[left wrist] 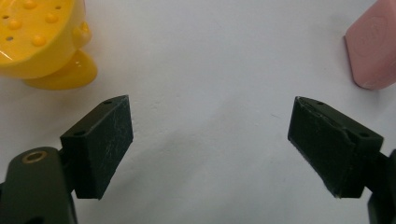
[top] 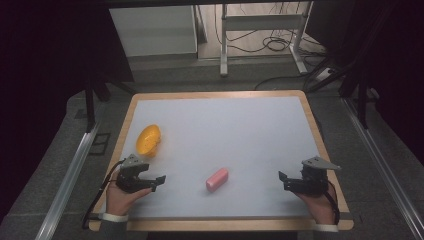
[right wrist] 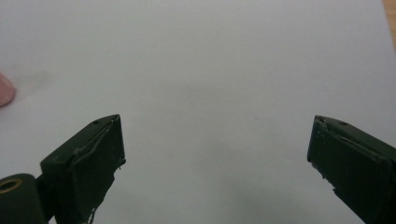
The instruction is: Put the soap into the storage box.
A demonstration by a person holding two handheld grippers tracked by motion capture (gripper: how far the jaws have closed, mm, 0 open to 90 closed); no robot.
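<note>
A yellow dish with bumps and holes (top: 148,139) lies at the left of the white table top; in the left gripper view the yellow dish (left wrist: 39,42) is at the upper left. A pink bar (top: 217,179) lies near the front middle, and the pink bar (left wrist: 372,49) shows at the upper right past the left jaws. My left gripper (top: 159,182) rests open near the front left, between dish and bar, holding nothing. My right gripper (top: 283,181) is open at the front right, its jaws wide over bare table (right wrist: 210,93). A pink edge (right wrist: 5,91) shows at the far left there.
The table has a wooden rim (top: 215,94). Beyond it stand a white cabinet (top: 155,30) and a metal frame (top: 262,30) with cables on the floor. Metal rails (top: 67,175) run along both sides of the table.
</note>
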